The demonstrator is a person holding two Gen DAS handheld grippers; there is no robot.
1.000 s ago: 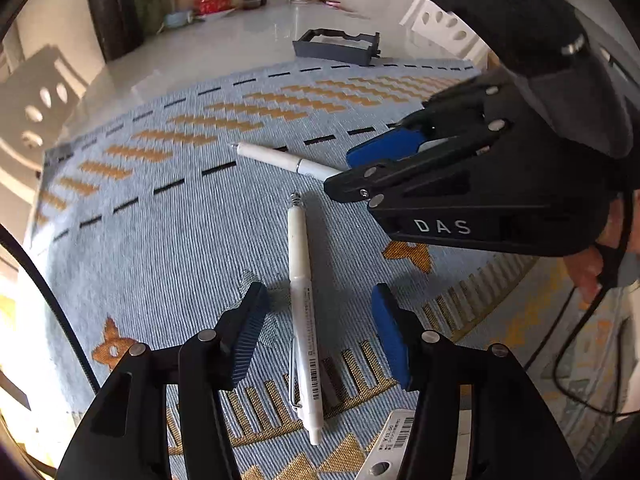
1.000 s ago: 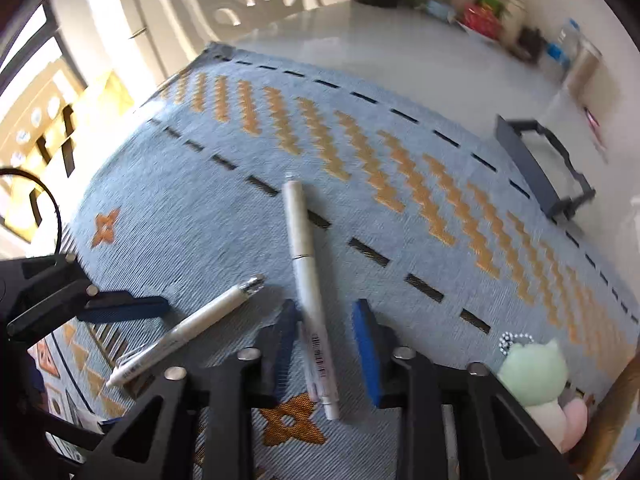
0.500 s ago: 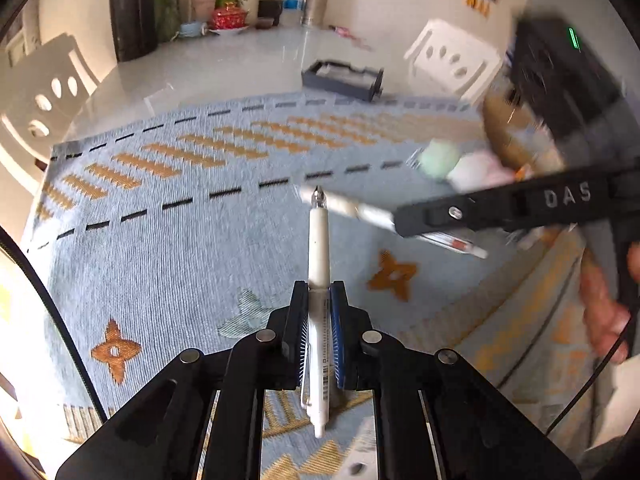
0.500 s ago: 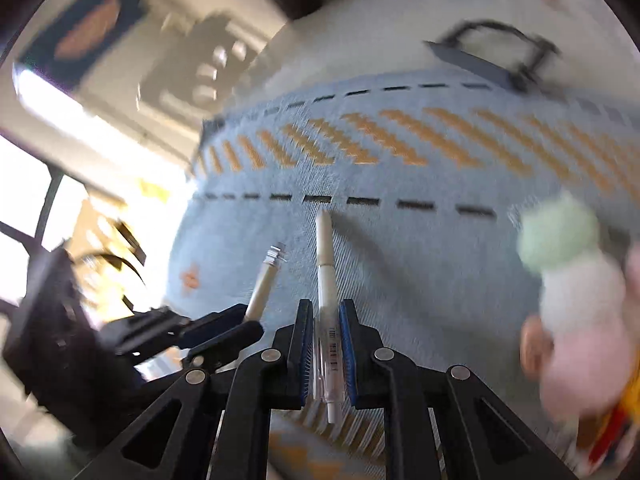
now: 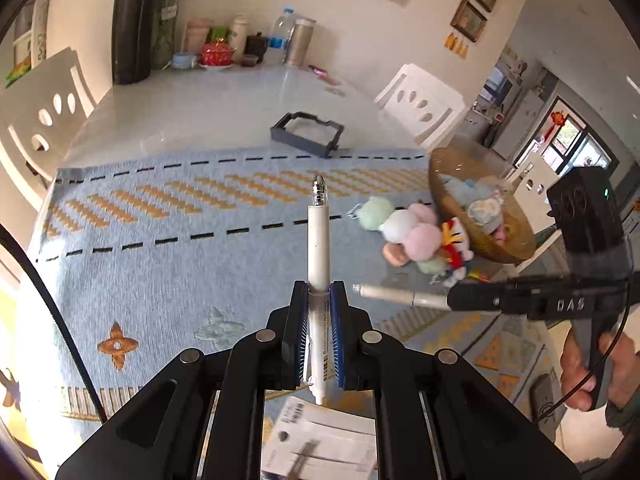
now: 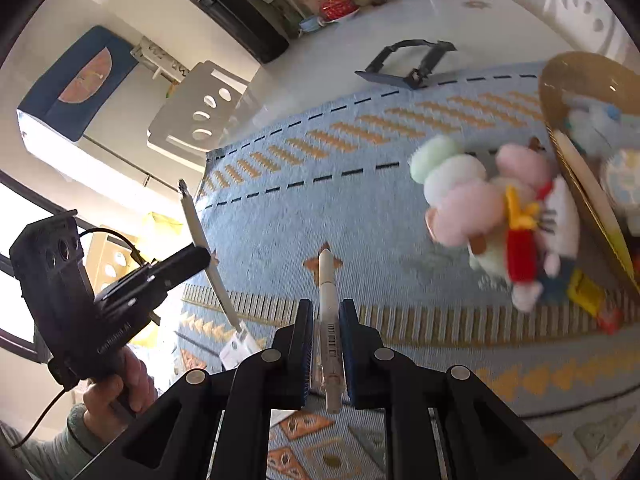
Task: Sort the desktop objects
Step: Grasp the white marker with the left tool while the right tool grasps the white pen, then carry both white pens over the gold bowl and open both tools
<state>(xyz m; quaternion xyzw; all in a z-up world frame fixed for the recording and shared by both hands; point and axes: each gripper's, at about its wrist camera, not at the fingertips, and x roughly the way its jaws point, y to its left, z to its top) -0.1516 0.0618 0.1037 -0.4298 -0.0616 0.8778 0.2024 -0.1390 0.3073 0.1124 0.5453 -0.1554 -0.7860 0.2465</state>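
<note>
My left gripper point(image 5: 319, 304) is shut on a white pen with a metal tip point(image 5: 319, 240), held above the blue woven mat point(image 5: 168, 264). My right gripper point(image 6: 325, 320) is shut on a second white pen point(image 6: 327, 280), also lifted off the mat. In the left wrist view the right gripper point(image 5: 452, 301) comes in from the right with its pen point(image 5: 396, 295) sticking out leftward. In the right wrist view the left gripper point(image 6: 206, 254) stands at the left, its pen point(image 6: 196, 228) slanting up. A dark pen tray point(image 5: 306, 134) sits on the white table beyond the mat.
A pile of plush toys point(image 5: 412, 236) lies on the mat beside a tipped wicker basket point(image 5: 476, 204) holding more toys. White chairs point(image 5: 420, 104) stand around the table. Bottles and jars point(image 5: 256, 44) crowd its far end. A labelled paper card point(image 5: 320, 440) lies below my left gripper.
Both grippers closed on the pens that lay on the mat and lifted them. The right gripper swung away to the right and rolled; the left one rose.
</note>
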